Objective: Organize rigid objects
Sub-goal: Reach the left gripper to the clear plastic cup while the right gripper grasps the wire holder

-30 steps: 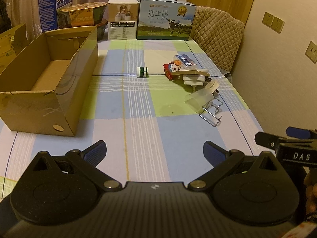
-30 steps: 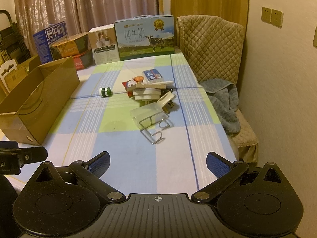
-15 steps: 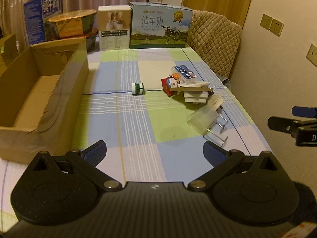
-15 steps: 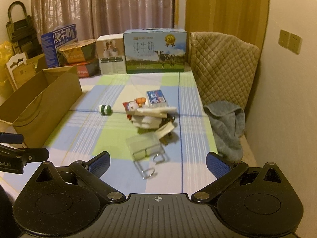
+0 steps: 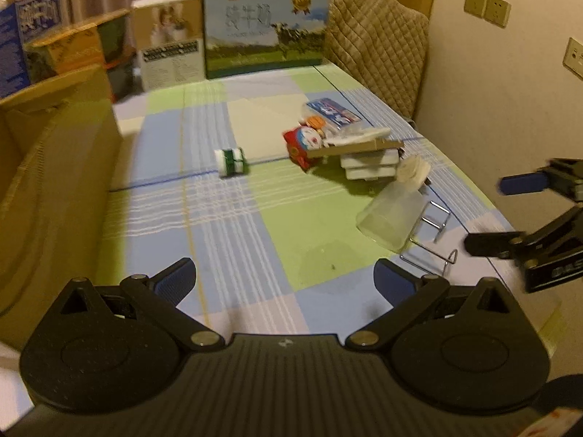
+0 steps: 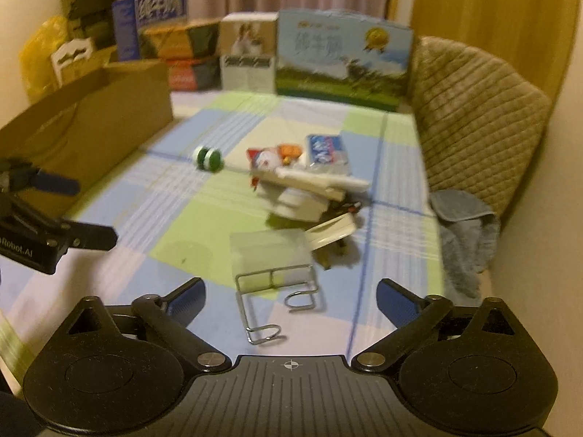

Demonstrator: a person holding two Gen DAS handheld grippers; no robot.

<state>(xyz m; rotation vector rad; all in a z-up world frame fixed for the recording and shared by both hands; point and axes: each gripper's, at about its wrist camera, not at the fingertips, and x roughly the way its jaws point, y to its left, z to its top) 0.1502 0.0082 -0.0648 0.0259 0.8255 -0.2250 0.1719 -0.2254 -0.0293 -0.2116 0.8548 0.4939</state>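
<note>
A pile of small objects lies on the checked tablecloth: a clear plastic cup [image 5: 391,215] [image 6: 271,255] on its side, a wire rack [image 6: 277,302] [image 5: 430,233], stacked white boxes [image 5: 368,165] [image 6: 302,204], a red cartoon packet [image 5: 304,144] and a blue packet [image 6: 326,149]. A green-and-white roll [image 5: 231,160] [image 6: 207,158] lies apart to the left. An open cardboard box [image 5: 51,167] [image 6: 91,123] stands on the left. My left gripper [image 5: 284,280] is open and empty over the near table. My right gripper [image 6: 291,300] is open and empty just short of the wire rack.
Milk cartons [image 5: 264,27], a white box [image 5: 169,45] and noodle bowls [image 5: 76,47] line the far edge. A quilted chair [image 6: 470,116] with a grey towel [image 6: 466,233] stands on the right against the wall.
Both grippers have moved forward toward the pile, which now looks larger and nearer. Both stay open. The objects on the table have not moved.
</note>
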